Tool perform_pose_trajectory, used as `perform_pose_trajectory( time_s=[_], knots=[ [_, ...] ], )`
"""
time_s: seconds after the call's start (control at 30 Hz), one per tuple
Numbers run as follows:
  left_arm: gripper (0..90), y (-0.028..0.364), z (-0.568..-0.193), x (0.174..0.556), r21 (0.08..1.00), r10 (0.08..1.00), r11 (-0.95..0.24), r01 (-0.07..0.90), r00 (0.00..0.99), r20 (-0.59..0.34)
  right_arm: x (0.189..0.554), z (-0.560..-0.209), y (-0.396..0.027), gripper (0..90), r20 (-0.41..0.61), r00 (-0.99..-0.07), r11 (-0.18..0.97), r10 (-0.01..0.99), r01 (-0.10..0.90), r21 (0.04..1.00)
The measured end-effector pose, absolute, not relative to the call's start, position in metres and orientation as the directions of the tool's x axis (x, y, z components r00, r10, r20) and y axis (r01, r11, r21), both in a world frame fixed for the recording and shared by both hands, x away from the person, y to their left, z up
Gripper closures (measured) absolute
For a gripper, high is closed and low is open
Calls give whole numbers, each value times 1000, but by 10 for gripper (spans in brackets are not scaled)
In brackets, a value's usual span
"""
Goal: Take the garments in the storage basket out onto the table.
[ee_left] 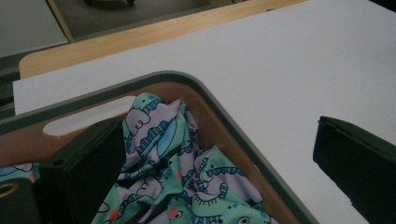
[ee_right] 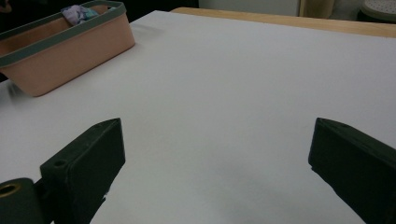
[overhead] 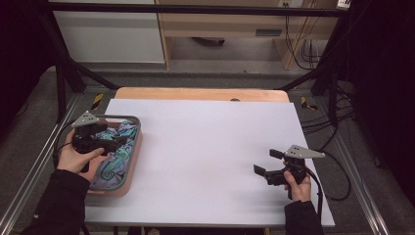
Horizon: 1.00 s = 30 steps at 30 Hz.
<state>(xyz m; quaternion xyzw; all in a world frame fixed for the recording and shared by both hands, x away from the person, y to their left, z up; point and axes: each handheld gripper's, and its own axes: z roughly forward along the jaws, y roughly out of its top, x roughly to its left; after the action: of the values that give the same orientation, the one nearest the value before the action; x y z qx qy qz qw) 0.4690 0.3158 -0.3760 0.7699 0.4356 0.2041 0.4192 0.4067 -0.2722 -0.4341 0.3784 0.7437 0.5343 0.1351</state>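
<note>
In the high view, the left gripper (overhead: 116, 142) hovers over the pink basket (overhead: 128, 177), directly above the patterned cloth (overhead: 113, 161) inside it; the right gripper (overhead: 267, 162) sits well apart over bare white table (overhead: 210, 147).

In the left gripper view, its jaws stand wide apart, holding nothing, one down against the cloth (ee_left: 173, 163), the other outside the basket rim (ee_left: 233, 126).

In the right gripper view, the jaws gape wide and empty; the basket (ee_right: 65, 51) lies far ahead to their left.

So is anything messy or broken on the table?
Nothing looks broken or spilled. The patterned cloth is just crumpled inside the pink basket, and the white table is tidy. Both grippers, left and right, are open.
</note>
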Motion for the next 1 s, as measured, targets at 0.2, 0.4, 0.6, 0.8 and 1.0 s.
perform_pose_trajectory(
  time_s=[0.2,0.4,0.6,0.8,1.0],
  knots=[
    [21,321,-389,482,797,864,-273,540,501,-44,407,-434,-272,42,203,-677,143,708,419,897],
    [21,320,-396,489,777,871,-290,558,490,-27,407,-434,-273,42,204,-677,142,707,418,897],
    [36,322,-409,497,741,884,-305,599,468,-15,407,-434,-272,42,202,-676,144,709,419,896],
    [44,325,-424,500,725,891,-312,614,453,0,407,-435,-272,42,202,-675,145,710,421,895],
    [44,321,-428,503,726,887,-333,602,461,25,407,-435,-272,42,199,-677,150,708,420,895]
  ],
)
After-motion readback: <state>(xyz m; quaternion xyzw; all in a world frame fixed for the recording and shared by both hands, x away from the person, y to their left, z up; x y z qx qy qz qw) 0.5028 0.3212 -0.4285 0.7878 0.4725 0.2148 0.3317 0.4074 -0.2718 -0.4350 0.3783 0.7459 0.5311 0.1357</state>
